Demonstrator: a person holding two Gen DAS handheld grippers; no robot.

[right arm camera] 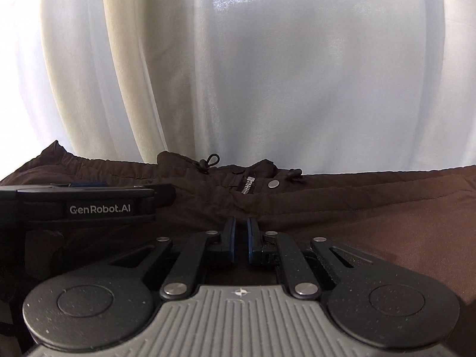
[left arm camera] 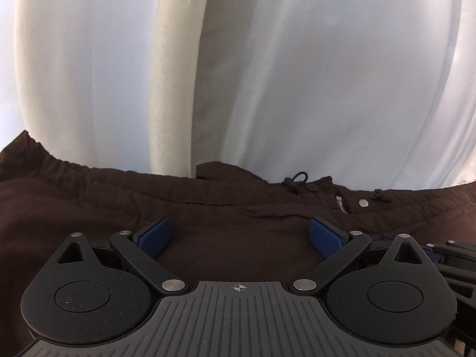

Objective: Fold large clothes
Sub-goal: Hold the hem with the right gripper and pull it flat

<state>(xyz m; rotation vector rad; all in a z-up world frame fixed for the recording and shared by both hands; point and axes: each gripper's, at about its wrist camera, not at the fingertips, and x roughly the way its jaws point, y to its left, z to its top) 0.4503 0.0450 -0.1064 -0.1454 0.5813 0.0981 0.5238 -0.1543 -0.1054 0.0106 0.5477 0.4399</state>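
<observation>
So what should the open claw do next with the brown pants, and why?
Probably lower the left gripper and close on the brown pants just below the waistband. Its jaws stand wide with only flat cloth beneath them and nothing held, while the right gripper beside it is shut, so a fold needs a grip first.

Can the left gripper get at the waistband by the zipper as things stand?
Probably yes. The left gripper is open over the dark brown trousers, and only flat cloth lies between it and the waistband near the zipper. The right gripper, shut, sits alongside, not across that path.
</observation>
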